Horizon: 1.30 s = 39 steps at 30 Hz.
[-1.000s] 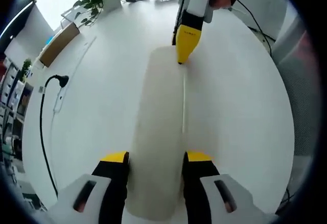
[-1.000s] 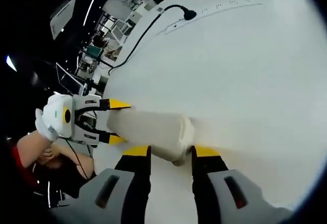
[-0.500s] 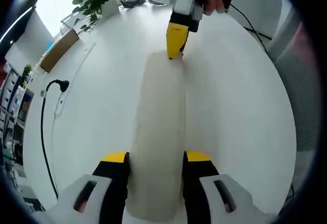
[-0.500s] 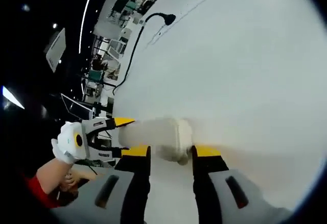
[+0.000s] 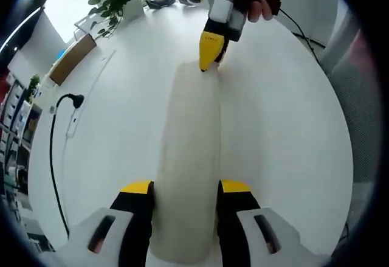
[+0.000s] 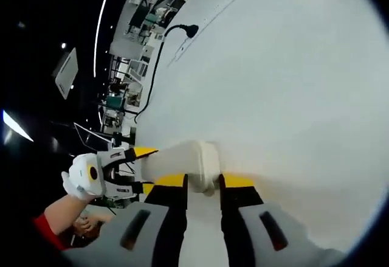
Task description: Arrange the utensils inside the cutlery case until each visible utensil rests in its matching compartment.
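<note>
Now closed cutlery case (image 5: 189,157) on white table (image 5: 285,127), each hand-held gripper clamped on one end.

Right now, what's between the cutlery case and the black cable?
Bare white table between the cutlery case and black cable, in the left gripper view.

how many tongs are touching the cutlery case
2: left tongs straddle the cutlery case at its near end; right tongs meet its far end.
</note>
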Tool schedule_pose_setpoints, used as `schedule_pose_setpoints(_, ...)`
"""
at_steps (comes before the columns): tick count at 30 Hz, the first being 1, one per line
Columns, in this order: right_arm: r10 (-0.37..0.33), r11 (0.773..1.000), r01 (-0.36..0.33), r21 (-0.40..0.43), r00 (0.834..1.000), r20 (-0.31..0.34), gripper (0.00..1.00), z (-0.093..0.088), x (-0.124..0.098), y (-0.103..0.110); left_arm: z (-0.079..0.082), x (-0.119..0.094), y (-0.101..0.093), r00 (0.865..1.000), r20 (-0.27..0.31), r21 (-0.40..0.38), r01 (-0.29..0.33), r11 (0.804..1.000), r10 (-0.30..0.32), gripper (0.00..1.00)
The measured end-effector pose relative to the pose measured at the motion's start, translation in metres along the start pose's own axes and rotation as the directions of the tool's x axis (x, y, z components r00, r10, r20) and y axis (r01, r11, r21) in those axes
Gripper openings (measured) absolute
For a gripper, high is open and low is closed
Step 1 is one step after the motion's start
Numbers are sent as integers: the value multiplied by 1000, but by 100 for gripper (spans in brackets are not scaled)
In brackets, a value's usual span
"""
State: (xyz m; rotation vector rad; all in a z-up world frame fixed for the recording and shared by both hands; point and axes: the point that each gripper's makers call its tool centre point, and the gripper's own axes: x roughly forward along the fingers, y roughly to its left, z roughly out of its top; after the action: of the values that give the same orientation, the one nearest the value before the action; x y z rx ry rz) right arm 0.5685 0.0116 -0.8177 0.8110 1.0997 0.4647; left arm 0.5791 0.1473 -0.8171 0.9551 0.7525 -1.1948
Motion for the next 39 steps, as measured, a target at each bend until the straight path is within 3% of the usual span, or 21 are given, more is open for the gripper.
schedule_pose_setpoints(8, -5, 999, 5, -33, 1000, 2, 15, -9, -3, 4, -1, 1, 0, 1000, -8, -12, 16, 1000, -16, 41)
schedule_pose_setpoints(16, 12, 1000, -12, 10, 1000, -21, 17, -11, -3, 9, -2, 1, 0, 1000, 4, -9, 23, 1000, -23, 41)
schedule_pose_setpoints(18, -17, 999, 16, -32, 999, -37, 17, -8, -4, 11, -1, 2, 0, 1000, 11, -4, 22, 1000, -22, 41)
schedule_pose_setpoints(19, -33, 996, 33, -83, 999, -5, 16, 1, -4, 9, -2, 2, 0, 1000, 11, -7, 22, 1000, -22, 41)
schedule_pose_setpoints(23, -15, 999, 13, -47, 999, -35, 18, 8, 1, 11, -2, 1, 0, 1000, 12, -5, 21, 1000, -21, 41)
schedule_pose_setpoints(28, -12, 992, 3, -128, 998, -64, 13, 8, 3, 10, -3, 2, 1, 1000, 13, -6, 23, 1000, -23, 41)
schedule_pose_setpoints(33, -58, 979, 44, -197, 996, -66, 13, 16, 5, 3, -4, 2, 1, 999, 11, -10, 34, 999, -34, 41)
schedule_pose_setpoints(35, -106, 958, 74, -276, 989, -104, 11, 17, 0, 5, -3, 2, 1, 999, 10, -1, 39, 999, -39, 41)
schedule_pose_setpoints(36, -97, 927, 58, -371, 992, -87, 16, 22, -2, 11, -2, 2, 1, 999, 11, -2, 43, 999, -43, 41)
schedule_pose_setpoints(37, -76, 877, 28, -480, 994, -82, 25, 25, -2, 20, -2, 3, 1, 999, 14, 2, 44, 999, -44, 42)
schedule_pose_setpoints(38, -118, 769, 38, -638, 989, -83, 36, 27, -4, 25, -2, 2, 0, 999, 16, 4, 44, 999, -44, 42)
schedule_pose_setpoints(39, -153, 703, 61, -709, 986, -66, 52, 31, -3, 24, -2, 2, 0, 999, 16, 3, 44, 999, -44, 42)
